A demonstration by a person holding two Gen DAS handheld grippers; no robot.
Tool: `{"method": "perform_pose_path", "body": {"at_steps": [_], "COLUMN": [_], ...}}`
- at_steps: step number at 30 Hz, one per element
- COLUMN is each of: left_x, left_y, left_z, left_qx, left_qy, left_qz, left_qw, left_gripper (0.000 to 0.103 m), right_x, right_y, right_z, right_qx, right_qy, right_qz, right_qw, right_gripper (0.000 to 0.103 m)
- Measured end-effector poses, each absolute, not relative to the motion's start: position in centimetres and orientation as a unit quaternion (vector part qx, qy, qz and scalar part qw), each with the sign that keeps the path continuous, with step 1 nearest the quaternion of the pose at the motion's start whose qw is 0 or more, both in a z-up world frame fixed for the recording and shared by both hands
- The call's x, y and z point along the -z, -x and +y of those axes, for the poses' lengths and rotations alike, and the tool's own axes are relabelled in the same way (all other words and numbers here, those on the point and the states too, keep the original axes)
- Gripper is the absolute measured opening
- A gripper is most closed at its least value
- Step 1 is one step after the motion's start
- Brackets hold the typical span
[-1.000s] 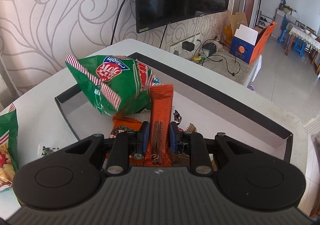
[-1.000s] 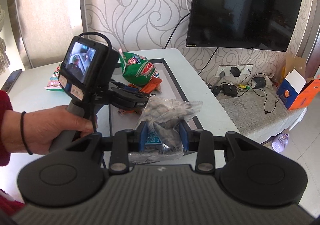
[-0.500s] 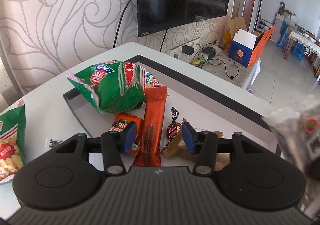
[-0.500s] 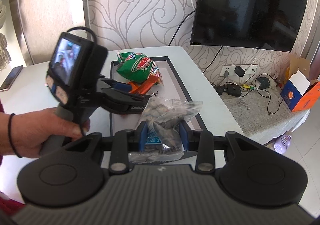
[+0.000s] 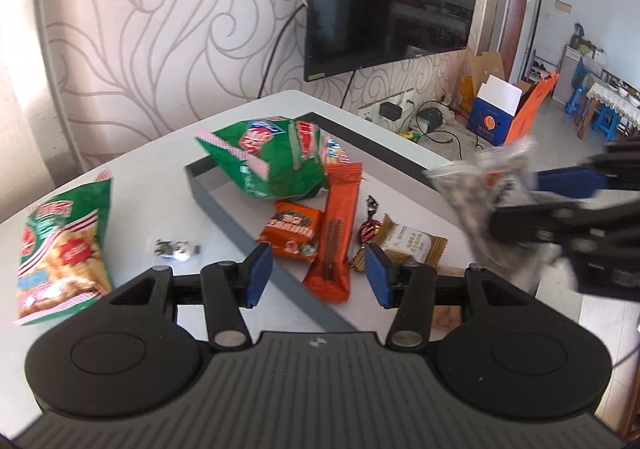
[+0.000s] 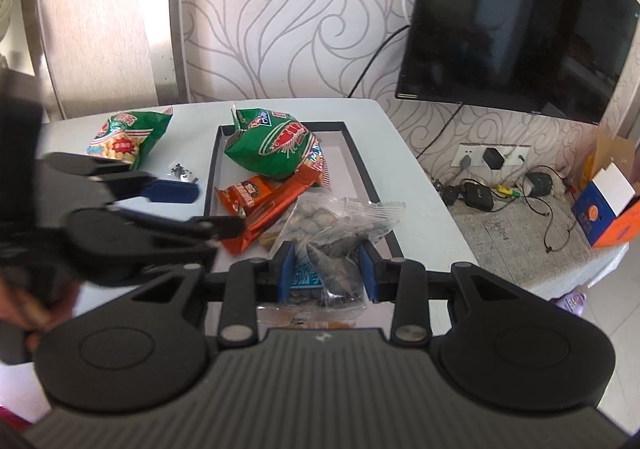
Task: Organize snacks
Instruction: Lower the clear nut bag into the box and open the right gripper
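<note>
The left gripper [image 5: 316, 275] is standing partly open with nothing between its blue pads [image 5: 259, 273]; its jaws have just been opening. It is hanging above the near edge of the tray [image 5: 208, 198], over the lower end of the long orange bar [image 5: 336, 237], which is lying flat in the tray.

The right gripper [image 6: 326, 269] is pinching a clear bag of nuts [image 6: 336, 233] between its pads and holding it above the near part of the tray [image 6: 212, 169].

Also lying in the tray are a green chip bag [image 5: 272, 161] at the far end, a small orange packet [image 5: 292, 235] just beside the bar, a wrapped candy [image 5: 370, 229] and a tan biscuit pack [image 5: 412, 245].

On the white table [image 5: 140, 209], outside the tray, a second green bag [image 5: 60, 249] and a small wrapped sweet [image 5: 174, 249] are resting.
</note>
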State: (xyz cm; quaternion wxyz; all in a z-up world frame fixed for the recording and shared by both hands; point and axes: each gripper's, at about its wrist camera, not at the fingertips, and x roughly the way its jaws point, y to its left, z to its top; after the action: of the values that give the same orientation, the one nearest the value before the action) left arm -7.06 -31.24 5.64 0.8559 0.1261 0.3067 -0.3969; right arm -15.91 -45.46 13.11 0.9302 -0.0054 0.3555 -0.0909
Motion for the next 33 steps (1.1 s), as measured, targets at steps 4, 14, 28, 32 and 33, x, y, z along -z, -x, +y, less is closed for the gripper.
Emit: {"method": "perform_pose_path", "body": {"at_steps": [4,14,28,32,33], "left_x": [-6.6,-8.0,-8.5,-8.3,-8.3], "left_y": [7.2,6.8,7.2,7.4,7.4], "left_z": [-29.3,-25.2,-24.0,-23.8,-23.8], "left_qx": [0.384,0.343,0.319,0.324,0.326], "left_qy": [-0.124,-0.111,-0.124,-0.125,-0.127], "left_qz": [0.299,0.296,0.293,0.295,0.294], "left_qw": [0.865,0.884,0.893,0.89,0.89], "left_gripper": [0.057,0.057,0.074,0.074,0.074], "right_x": [-12.0,-9.7,-9.6,-10.3,-10.5], "right_y": [13.6,10.3,8.9,10.1,10.4], "right_z": [-45.8,-47.1,-47.2,-46.7,-46.5], "right_qx": [0.085,0.09,0.105,0.108,0.108], "right_qy": [0.007,-0.009,-0.008,-0.001,0.003], "right_qz": [0.365,0.388,0.405,0.4,0.399], "right_qw": [0.927,0.917,0.908,0.91,0.911], "right_gripper": [0.038,0.038,0.053,0.065,0.065]}}
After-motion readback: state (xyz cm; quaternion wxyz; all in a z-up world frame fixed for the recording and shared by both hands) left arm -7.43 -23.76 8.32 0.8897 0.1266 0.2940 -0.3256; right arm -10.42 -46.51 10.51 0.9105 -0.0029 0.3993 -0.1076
